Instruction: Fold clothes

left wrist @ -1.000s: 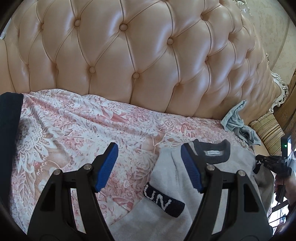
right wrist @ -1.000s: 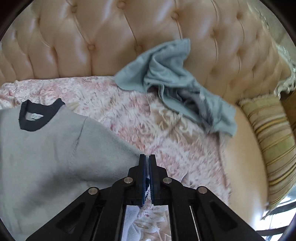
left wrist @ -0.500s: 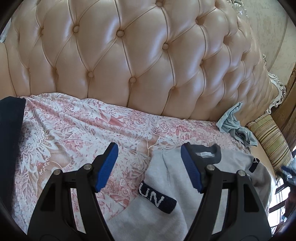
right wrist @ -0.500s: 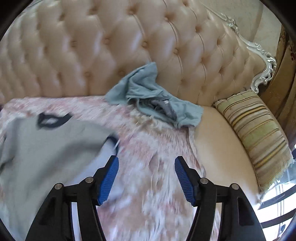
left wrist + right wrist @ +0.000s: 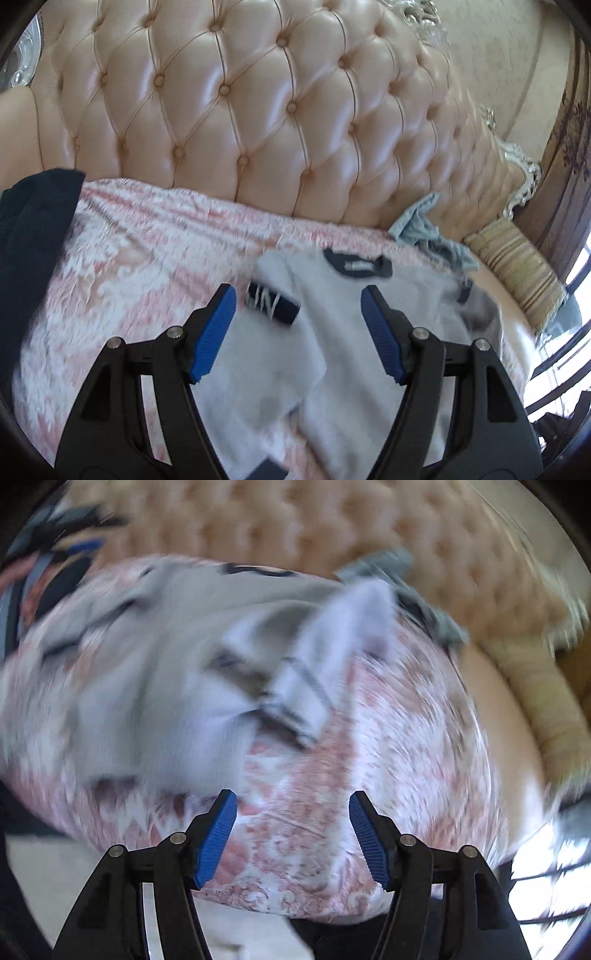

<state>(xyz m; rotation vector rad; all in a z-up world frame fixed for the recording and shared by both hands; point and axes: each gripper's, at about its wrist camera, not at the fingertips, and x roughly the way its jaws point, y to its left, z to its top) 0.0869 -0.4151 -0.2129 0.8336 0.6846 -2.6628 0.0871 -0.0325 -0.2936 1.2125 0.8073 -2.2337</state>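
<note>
A grey sweater with a dark collar and a dark cuff with white letters lies on the pink floral cover of the sofa. Its left sleeve is folded in across the body. My left gripper is open and empty above the sweater. In the blurred right wrist view the sweater lies rumpled, its right sleeve folded inward. My right gripper is open and empty, back near the cover's front edge.
A crumpled blue-grey garment lies against the tufted sofa back at the right. A striped cushion sits further right. A dark navy garment lies at the left edge. The floor shows below the sofa front.
My right gripper opened, let go of the sweater's sleeve and pulled back toward the sofa's front. My left gripper stayed open and drew back, so the sweater sits further from it.
</note>
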